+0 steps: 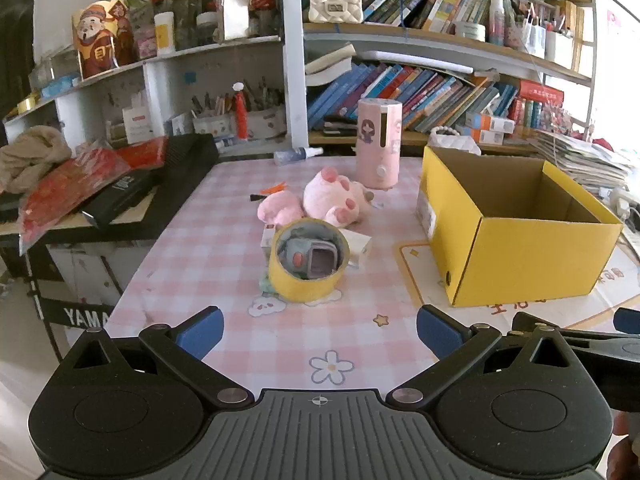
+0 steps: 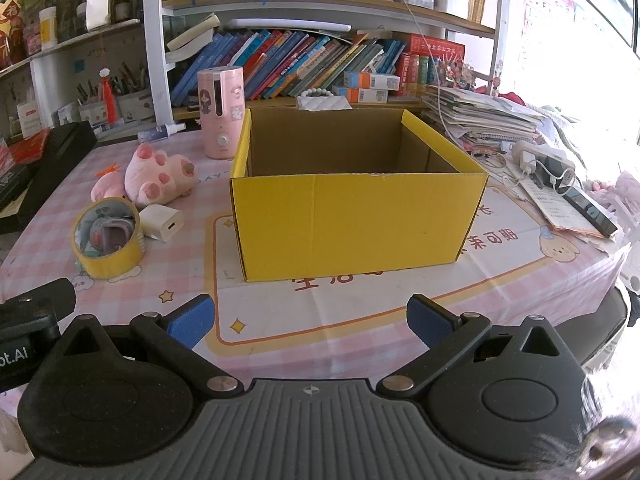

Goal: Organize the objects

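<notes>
Both grippers are hovering low over the table with nothing in them. The left gripper (image 1: 320,330) sits at the bottom of its view, blue-padded fingers (image 1: 202,332) spread as wide as they go, only the pink-and-white checked tablecloth (image 1: 192,240) showing between them. Same deal with the right gripper (image 2: 311,320): fingers (image 2: 192,320) wide apart, nothing pinched, and it's pointed pretty much straight at the open yellow cardboard box (image 2: 356,224), which fills the centre of that frame. The bit of the box's inside that shows is bare brown cardboard.

The stuff to be sorted is all bunched left of the box. In the left wrist view, dead centre, there's a roll of yellow tape (image 1: 306,262) lying flat with a small grey-purple kids' smartwatch (image 1: 316,258) tucked inside its hole. A white USB charger block (image 2: 162,222) sits just beside the roll, on the box side, touching or nearly so. Behind those, toward the middle of the frame, is a pink plush toy (image 1: 336,196) on its back with its paw pads up. Further back, a tall pink cylindrical gadget with a cartoon girl on it (image 1: 378,144) stands upright near the box's far left corner, and a small spray bottle (image 1: 296,155) lies on its side at the table's back edge.

Upper half of both frames is crammed bookshelves (image 1: 420,92). On the right side of the right wrist view there's a pile of papers, cables and a phone (image 2: 592,212).
</notes>
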Demonstrator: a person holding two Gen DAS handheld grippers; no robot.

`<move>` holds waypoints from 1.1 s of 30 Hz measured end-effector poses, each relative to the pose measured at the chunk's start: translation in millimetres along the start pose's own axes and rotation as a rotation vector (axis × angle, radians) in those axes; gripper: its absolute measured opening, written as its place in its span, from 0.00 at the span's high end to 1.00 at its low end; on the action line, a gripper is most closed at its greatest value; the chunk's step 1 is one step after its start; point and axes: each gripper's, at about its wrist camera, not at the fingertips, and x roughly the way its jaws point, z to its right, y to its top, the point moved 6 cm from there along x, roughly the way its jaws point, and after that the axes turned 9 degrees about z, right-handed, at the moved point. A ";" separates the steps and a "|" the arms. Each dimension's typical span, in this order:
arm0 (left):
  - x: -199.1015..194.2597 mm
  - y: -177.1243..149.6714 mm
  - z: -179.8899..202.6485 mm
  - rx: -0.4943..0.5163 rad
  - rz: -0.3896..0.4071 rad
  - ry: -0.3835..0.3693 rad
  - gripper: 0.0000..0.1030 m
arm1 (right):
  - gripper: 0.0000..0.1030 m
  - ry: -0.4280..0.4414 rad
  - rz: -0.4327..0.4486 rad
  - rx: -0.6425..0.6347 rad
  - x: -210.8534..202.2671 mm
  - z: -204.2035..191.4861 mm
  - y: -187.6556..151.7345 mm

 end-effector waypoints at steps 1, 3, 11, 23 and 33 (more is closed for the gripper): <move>0.4 -0.1 0.2 -0.001 -0.001 -0.002 0.00 | 0.00 -0.002 -0.001 0.001 -0.7 0.6 0.0; 0.5 -0.5 0.2 -0.002 -0.003 -0.006 0.00 | 0.00 -0.004 -0.002 0.002 -1.1 0.9 -0.2; 0.9 0.5 -0.3 0.000 -0.002 -0.006 0.00 | 0.00 -0.003 -0.001 0.002 0.0 1.1 0.0; 0.4 1.6 -0.2 0.000 0.000 -0.006 0.00 | 0.00 -0.001 -0.002 0.003 -0.6 1.5 0.0; -0.8 2.6 -0.8 -0.001 0.001 -0.006 0.00 | 0.00 -0.002 -0.001 0.002 -1.9 1.3 -0.4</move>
